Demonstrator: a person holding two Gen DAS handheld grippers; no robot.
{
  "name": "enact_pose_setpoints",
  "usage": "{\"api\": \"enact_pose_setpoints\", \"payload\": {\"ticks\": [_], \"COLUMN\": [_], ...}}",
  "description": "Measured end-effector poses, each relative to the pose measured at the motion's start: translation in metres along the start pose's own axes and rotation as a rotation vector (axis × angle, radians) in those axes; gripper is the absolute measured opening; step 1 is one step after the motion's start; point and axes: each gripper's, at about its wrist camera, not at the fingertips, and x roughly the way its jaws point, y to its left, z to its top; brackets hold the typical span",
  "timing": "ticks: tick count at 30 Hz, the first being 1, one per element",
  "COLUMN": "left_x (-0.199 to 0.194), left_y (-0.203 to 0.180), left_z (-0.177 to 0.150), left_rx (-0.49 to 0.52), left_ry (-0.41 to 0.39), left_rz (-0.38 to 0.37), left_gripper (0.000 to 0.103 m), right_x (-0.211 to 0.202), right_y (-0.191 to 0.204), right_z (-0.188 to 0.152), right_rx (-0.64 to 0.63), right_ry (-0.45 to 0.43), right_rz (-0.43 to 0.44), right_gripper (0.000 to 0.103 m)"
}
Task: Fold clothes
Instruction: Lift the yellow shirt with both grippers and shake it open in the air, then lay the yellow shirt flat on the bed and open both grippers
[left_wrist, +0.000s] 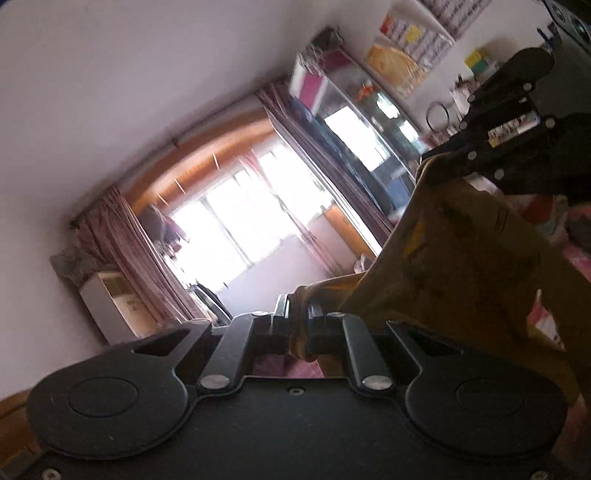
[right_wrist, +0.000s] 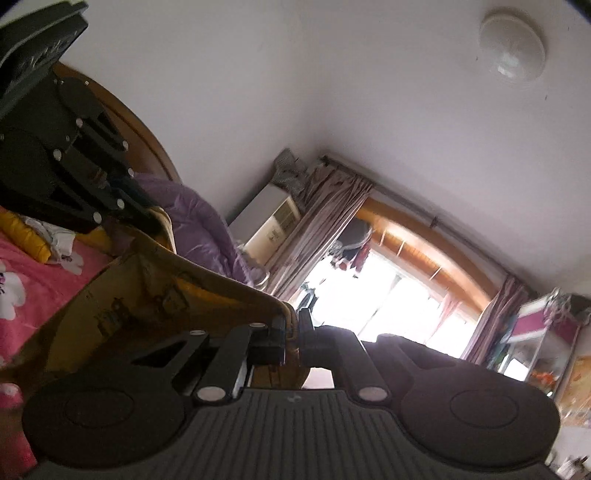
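A mustard-yellow garment (left_wrist: 461, 258) with dark printing hangs stretched in the air between my two grippers. My left gripper (left_wrist: 297, 325) is shut on one edge of it. In the left wrist view my right gripper (left_wrist: 439, 166) shows at the upper right, shut on another corner of the garment. In the right wrist view my right gripper (right_wrist: 291, 328) is shut on the garment (right_wrist: 155, 295), and my left gripper (right_wrist: 155, 218) shows at the upper left, shut on its far corner. Both cameras point up toward the ceiling and window.
A bed with a pink flowered sheet (right_wrist: 33, 280) lies below, with a purple quilt (right_wrist: 195, 218) and a wooden headboard (right_wrist: 140, 136). A bright window with curtains (left_wrist: 236, 225), an air conditioner (left_wrist: 110, 302) and a glass cabinet (left_wrist: 354, 125) stand around.
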Motion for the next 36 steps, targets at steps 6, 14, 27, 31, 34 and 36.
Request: {"api": "enact_pose_setpoints", "payload": {"ticks": [6, 14, 27, 31, 34, 36], "left_x": [0.077, 0.182, 0.306, 0.340, 0.364, 0.370], "left_y": [-0.021, -0.031, -0.045, -0.047, -0.032, -0.013], "left_z": [-0.048, -0.087, -0.153, -0.171, -0.187, -0.195], "left_rx": [-0.010, -0.034, -0.126, -0.205, -0.418, -0.584], "left_ry": [0.139, 0.258, 0.438, 0.524, 0.628, 0.663], "left_rz": [-0.060, -0.137, -0.274, -0.322, -0.398, -0.427], "left_gripper": [0.008, 0.008, 0.008, 0.010, 0.017, 0.024], "right_x": [0.060, 0.166, 0.306, 0.330, 0.346, 0.349], "right_y": [0.006, 0.016, 0.038, 0.048, 0.053, 0.046], "right_z": [-0.056, -0.125, -0.229, -0.263, -0.286, -0.300], "right_rx": [0.106, 0.207, 0.327, 0.374, 0.447, 0.548], "right_ry": [0.146, 0.330, 0.577, 0.675, 0.760, 0.784], "right_rz": [0.091, 0.155, 0.245, 0.250, 0.229, 0.221], "right_gripper": [0.007, 0.007, 0.008, 0.009, 0.032, 0.041]}}
